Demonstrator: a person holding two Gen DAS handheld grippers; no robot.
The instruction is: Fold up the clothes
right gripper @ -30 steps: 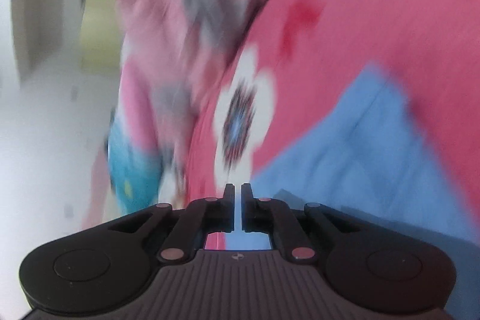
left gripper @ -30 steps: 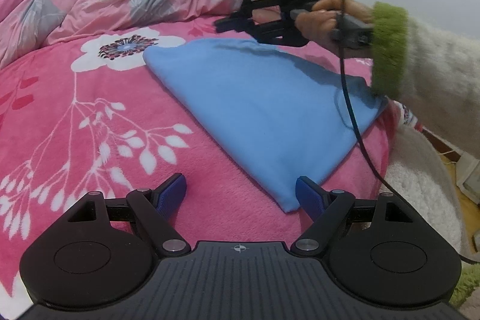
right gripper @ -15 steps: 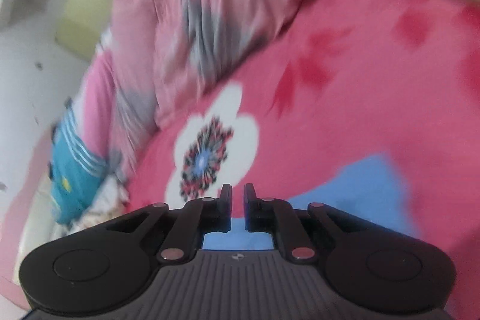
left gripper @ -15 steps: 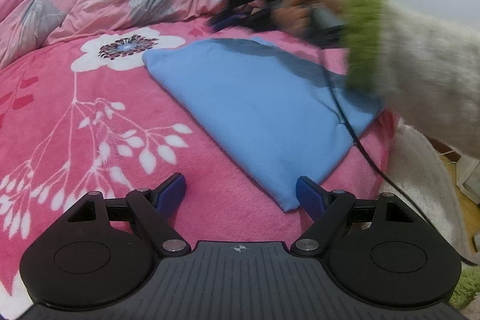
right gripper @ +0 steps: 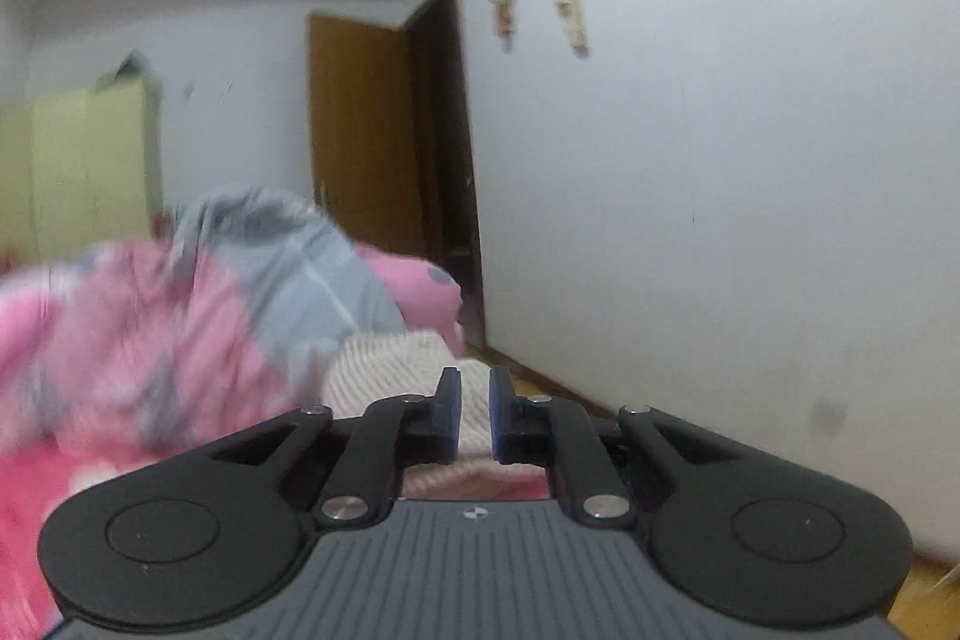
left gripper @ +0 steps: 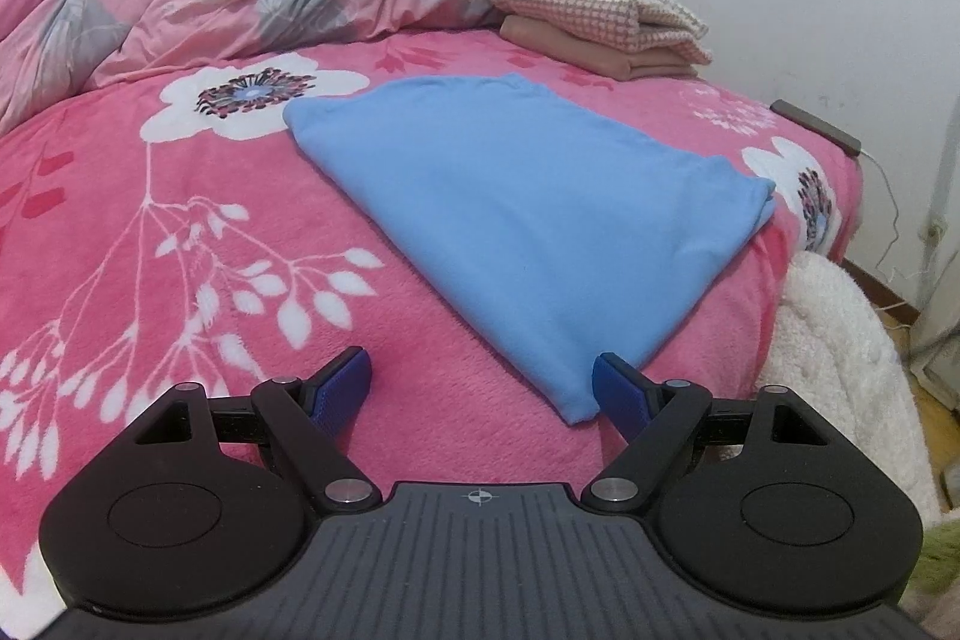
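left gripper (left gripper: 480,391): I see jaws wide, empty, near corner of blue garment (left gripper: 528,220) just beside right pad.
right gripper (right gripper: 474,415): jaws opening, narrow gap, nothing between.
blue garment: flat on pink blanket (left gripper: 180,250), folded.
handling: I judge soft, light, limp; pinch near corner or edge.
long axis: runs from near corner diagonally up-left.

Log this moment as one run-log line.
left gripper: open, empty, over blanket | right gripper: opening, empty, off bed | blue garment: folded flat on bed
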